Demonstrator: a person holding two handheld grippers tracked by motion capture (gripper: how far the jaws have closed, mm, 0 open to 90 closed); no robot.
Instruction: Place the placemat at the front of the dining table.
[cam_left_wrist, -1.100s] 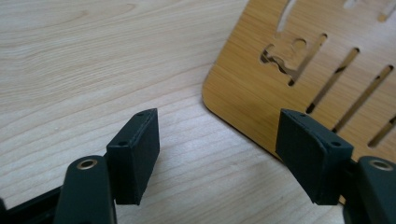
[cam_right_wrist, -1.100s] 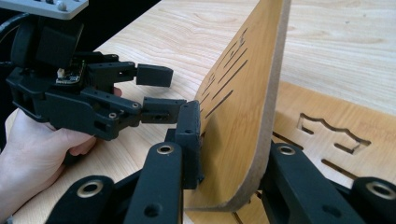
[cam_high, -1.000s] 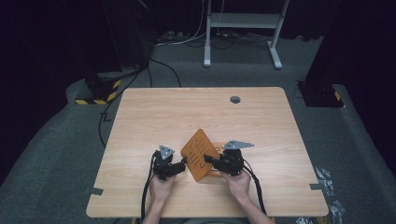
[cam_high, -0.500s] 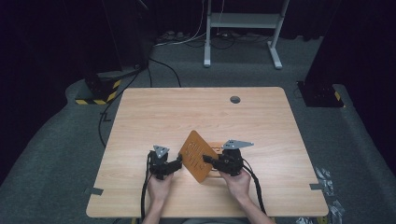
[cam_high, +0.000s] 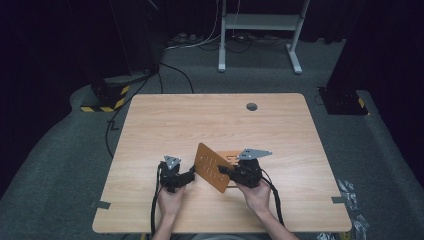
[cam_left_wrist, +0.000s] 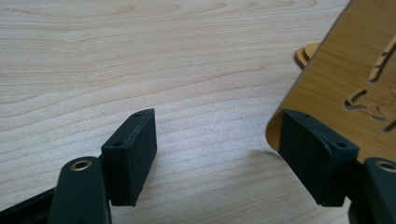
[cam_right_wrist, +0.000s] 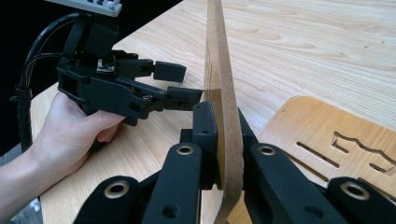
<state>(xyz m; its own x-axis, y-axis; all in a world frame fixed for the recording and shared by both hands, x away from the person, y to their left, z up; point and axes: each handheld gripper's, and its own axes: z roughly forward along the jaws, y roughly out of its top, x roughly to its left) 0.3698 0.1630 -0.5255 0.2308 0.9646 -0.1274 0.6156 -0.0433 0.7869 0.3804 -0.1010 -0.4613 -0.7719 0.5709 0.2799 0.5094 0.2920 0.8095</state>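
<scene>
right gripper (cam_high: 223, 173): jaws pinched on the edge of a thin wooden panel (cam_high: 212, 167), one jaw on each face; in the right gripper view the panel (cam_right_wrist: 224, 116) stands on edge between them.
panel: lifted and tilted off the table (cam_high: 280, 130), between the two grippers, near the front edge; cut-out slots visible in its face.
second panel (cam_high: 234, 158): lies flat on the table just behind and under the lifted one; same cut-outs in the right gripper view (cam_right_wrist: 327, 140).
left gripper (cam_high: 191, 175): jaws spread, nothing between them but bare tabletop in the left gripper view.
left vs panel: one jaw sits just beside the panel's (cam_left_wrist: 345, 79) lower corner; contact can't be told.
left hand (cam_right_wrist: 65, 135): wrapped around the left gripper's body.
table hole (cam_high: 251, 106): round, far side, well apart from everything.
</scene>
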